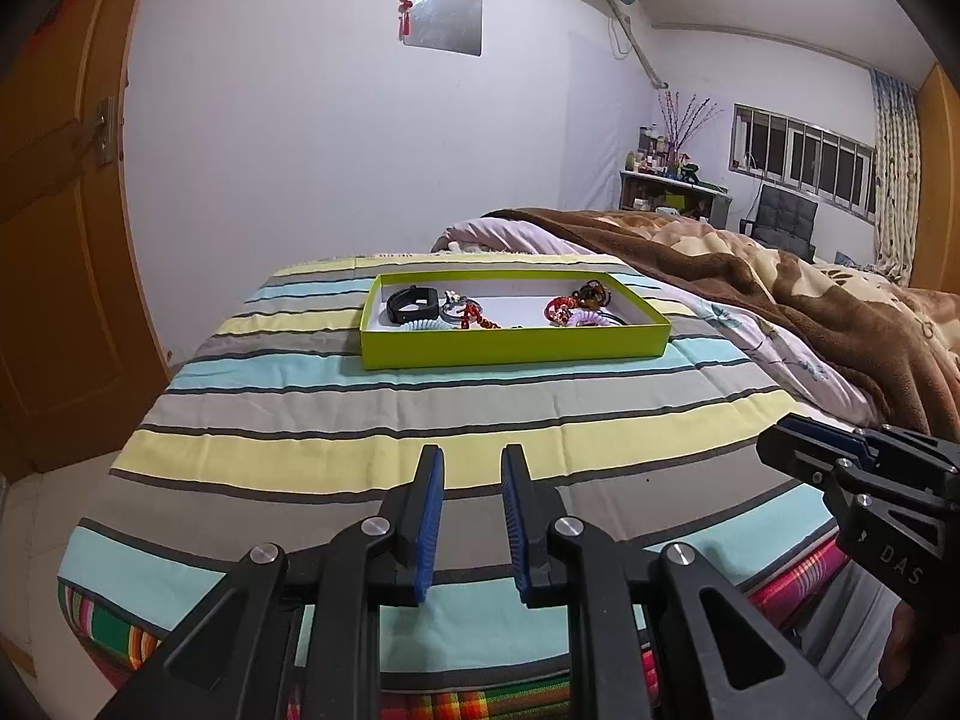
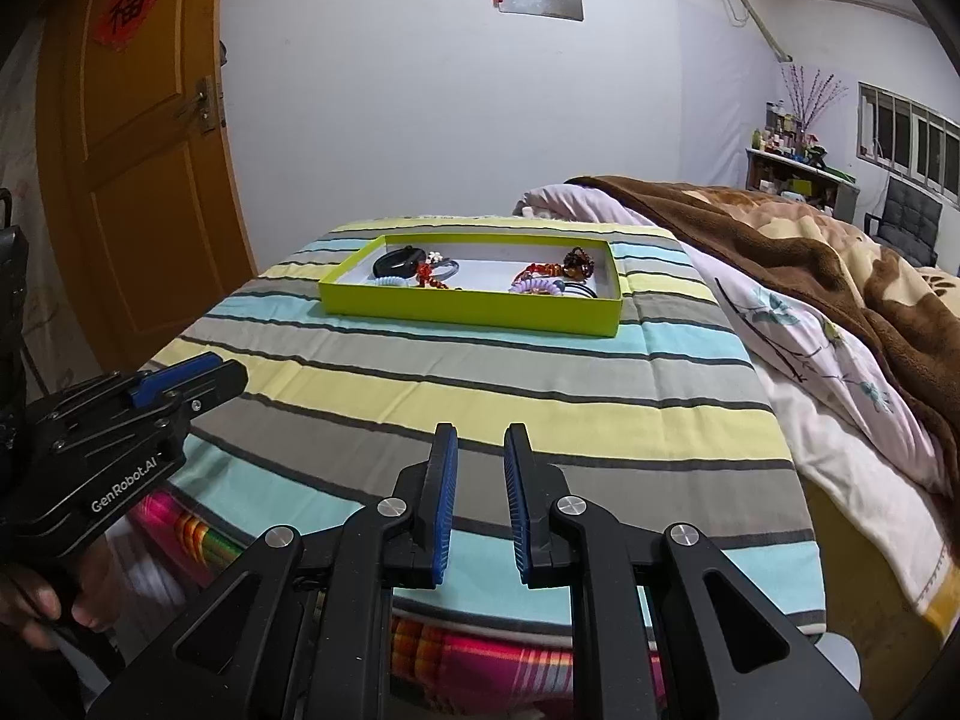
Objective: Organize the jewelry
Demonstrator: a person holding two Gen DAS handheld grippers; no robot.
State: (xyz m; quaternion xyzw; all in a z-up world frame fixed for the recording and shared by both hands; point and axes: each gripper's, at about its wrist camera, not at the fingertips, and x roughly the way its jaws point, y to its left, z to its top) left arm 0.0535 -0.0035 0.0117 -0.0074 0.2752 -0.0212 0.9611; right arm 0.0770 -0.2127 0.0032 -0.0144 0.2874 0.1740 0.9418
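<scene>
The jewelry lies in a shallow lime-green box (image 1: 515, 341) with a white floor, set on the far half of a striped cloth (image 1: 420, 420) spread over the bed. At the left end of the box sit a black watch band (image 1: 411, 304), some grey hoops and a string of red beads (image 1: 477, 319), with a pale blue coil tie at the near wall; at the right end, a red knotted charm, a dark brown bead cluster (image 2: 577, 261), a lilac coil tie (image 1: 585, 318) and thin black bands. The middle of the box floor is bare. All of it looks light and small. The coil ties and cords should be soft and springy, so a pinch across one strand ought to lift them; the beads are probably hard and slick and may roll or trail, so the cord between beads seems the better hold. The watch band looks stiffer and is best taken across its strap. The pieces lie close together and may snag one another. The left hand-held gripper (image 1: 473, 519) and right hand-held gripper (image 2: 480, 507) both hover over the near edge of the cloth, well short of the box, each with jaws partly apart and nothing between them. To the right, a brown blanket (image 2: 810, 252) covers the rest of the bed.
</scene>
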